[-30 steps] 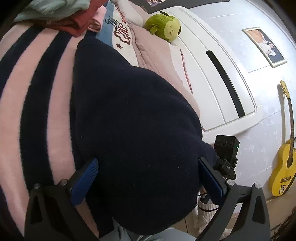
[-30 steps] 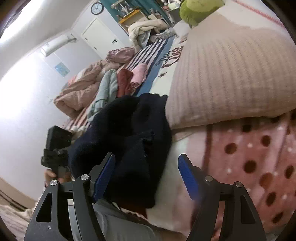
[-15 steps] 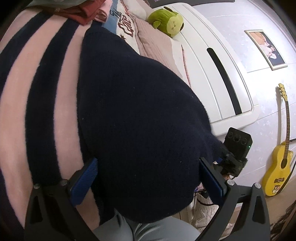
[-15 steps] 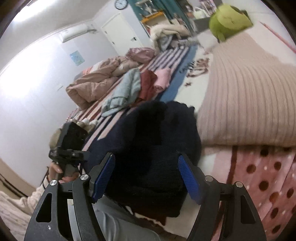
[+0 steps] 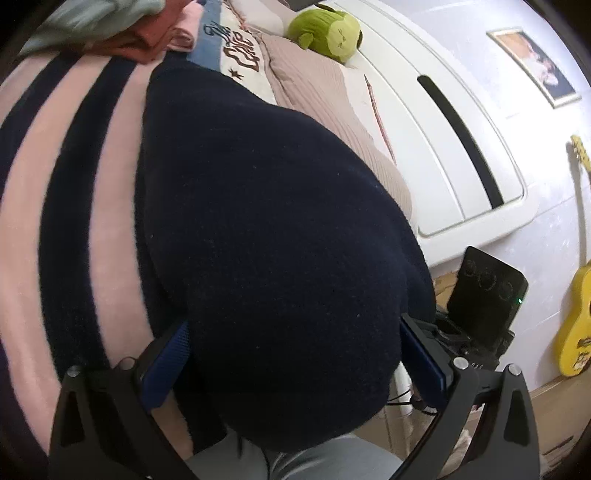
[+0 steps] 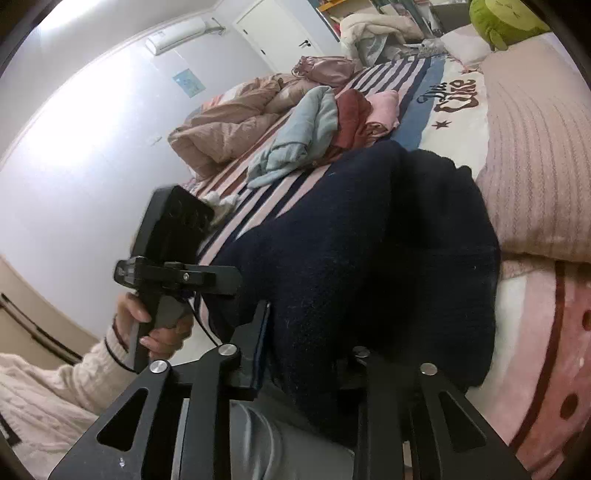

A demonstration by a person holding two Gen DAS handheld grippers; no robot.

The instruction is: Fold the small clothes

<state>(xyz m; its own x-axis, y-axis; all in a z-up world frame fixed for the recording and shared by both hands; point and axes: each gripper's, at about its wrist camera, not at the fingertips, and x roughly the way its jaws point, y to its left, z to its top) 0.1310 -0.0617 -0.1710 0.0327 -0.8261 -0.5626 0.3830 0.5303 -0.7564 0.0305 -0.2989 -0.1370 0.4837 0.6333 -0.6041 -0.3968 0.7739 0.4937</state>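
A dark navy knitted garment lies bunched on the pink-and-navy striped blanket at the bed's near edge. My left gripper stands open, its blue pads wide apart, and the garment bulges up between them. In the right wrist view the garment stretches from the left gripper's handle, held by a hand, across to my right gripper. The right jaws are closing and stand narrow, pinching the garment's near edge; the right pad is hidden by the knit.
A heap of light blue, red and pink clothes lies further up the bed, with a crumpled quilt behind it. A ribbed pink pillow, a green plush toy and a white headboard are at the right. A yellow guitar leans on the wall.
The right gripper's jaws have gone from wide apart to narrow on the garment's near edge, and it has shifted sideways and rolled. The left gripper's jaws stay as wide as before.
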